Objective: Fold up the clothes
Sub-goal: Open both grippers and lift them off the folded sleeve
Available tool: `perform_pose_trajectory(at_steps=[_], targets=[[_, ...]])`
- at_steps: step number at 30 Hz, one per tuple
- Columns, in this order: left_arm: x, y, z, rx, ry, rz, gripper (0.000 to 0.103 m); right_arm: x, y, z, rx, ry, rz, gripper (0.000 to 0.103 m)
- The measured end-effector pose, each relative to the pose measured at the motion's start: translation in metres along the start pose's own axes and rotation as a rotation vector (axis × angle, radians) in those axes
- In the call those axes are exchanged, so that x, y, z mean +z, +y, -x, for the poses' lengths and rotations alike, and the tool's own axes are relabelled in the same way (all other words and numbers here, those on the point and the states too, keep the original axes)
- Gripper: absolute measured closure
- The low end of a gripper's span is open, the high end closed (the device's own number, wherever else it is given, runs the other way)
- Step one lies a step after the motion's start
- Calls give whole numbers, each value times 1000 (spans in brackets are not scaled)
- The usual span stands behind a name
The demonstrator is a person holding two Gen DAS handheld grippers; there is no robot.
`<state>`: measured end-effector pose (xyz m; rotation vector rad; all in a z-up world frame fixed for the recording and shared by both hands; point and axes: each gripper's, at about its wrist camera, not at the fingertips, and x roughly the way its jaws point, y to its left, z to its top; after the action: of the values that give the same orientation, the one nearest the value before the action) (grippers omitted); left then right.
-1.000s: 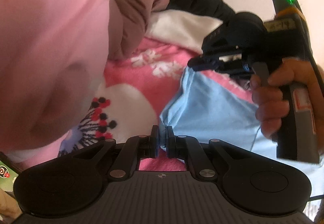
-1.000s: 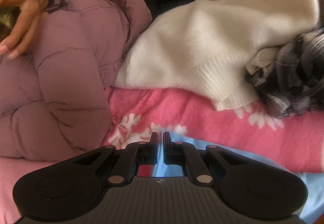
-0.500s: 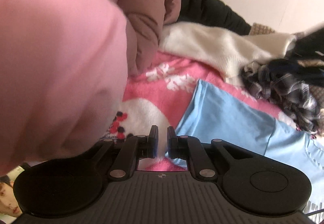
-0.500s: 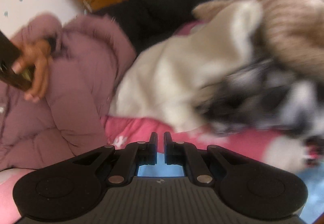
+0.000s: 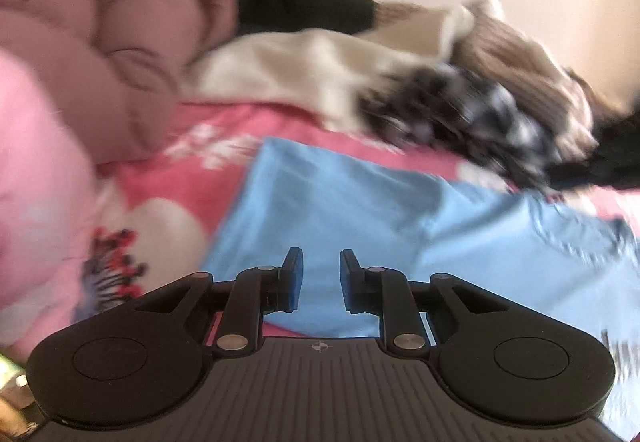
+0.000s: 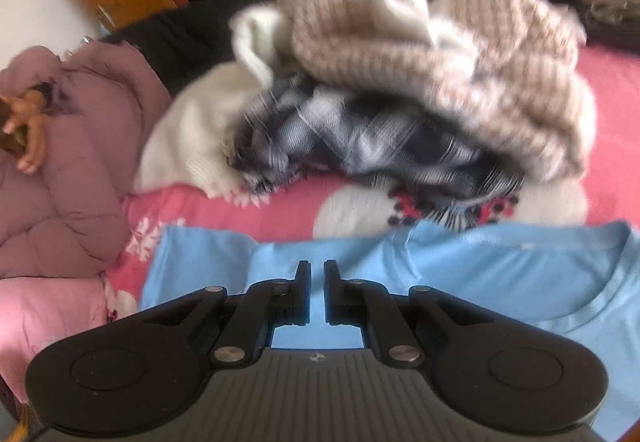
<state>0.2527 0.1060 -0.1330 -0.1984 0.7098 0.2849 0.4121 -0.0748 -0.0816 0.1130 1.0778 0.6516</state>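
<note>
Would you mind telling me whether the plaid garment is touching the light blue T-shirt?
Apart: in the right wrist view, pink blanket shows between the plaid garment and the T-shirt.

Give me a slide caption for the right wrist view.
Right gripper open over a light blue T-shirt spread on a pink blanket, piled clothes behind.

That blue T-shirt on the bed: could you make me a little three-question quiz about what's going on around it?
1. True or false: the left gripper is clamped on the blue T-shirt.
2. What lies on the pink blanket right behind the shirt? A) checked garment B) a pair of shoes C) a book
3. Fill in: the shirt's round ___ shows at the right of the right wrist view.

Key: 1 false, both jaws stand apart over the cloth. 2 A. 3 neckline.
</note>
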Motion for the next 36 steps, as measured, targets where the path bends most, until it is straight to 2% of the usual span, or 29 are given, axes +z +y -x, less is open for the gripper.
perform_pose_trajectory(at_steps=[4, 6, 8, 10, 16, 18, 21, 24, 26, 28, 31, 33, 36], targets=[[-9, -4, -6, 14, 24, -30, 83, 7, 19, -37, -8, 80, 28, 96], [-13, -3, -10, 51, 27, -31, 83, 7, 33, -56, -17, 116, 81, 96], [-15, 1, -13, 69, 34, -26, 83, 6, 42, -79, -60, 156, 122, 96], [-16, 4, -14, 75, 36, -19, 83, 3, 45, -101, -124, 160, 148, 98], [-17, 3, -13, 83, 30, -33, 83, 28, 42, -127, -149, -8, 76, 98], [-16, 4, -13, 80, 31, -27, 83, 34, 40, -118, -142, -61, 44, 97], [-15, 6, -13, 75, 33, -17, 83, 33, 37, -74, -88, -131, 100, 96], [-15, 6, -14, 75, 33, -12, 83, 18, 25, -33, -95, -81, 177, 96], [-16, 5, -14, 80, 31, -14, 83, 7, 13, -20, -124, -22, 197, 96], [-17, 3, -14, 89, 28, -26, 82, -1, 1, -25, -161, 28, 208, 96], [-18, 1, -14, 98, 27, -40, 82, 1, -16, -58, -219, 69, 146, 97], [-18, 1, -14, 101, 30, -46, 81, 10, -29, -77, -288, 16, 128, 98], [-15, 2, -15, 97, 37, -55, 80, 26, -41, -72, -345, -109, 58, 96]])
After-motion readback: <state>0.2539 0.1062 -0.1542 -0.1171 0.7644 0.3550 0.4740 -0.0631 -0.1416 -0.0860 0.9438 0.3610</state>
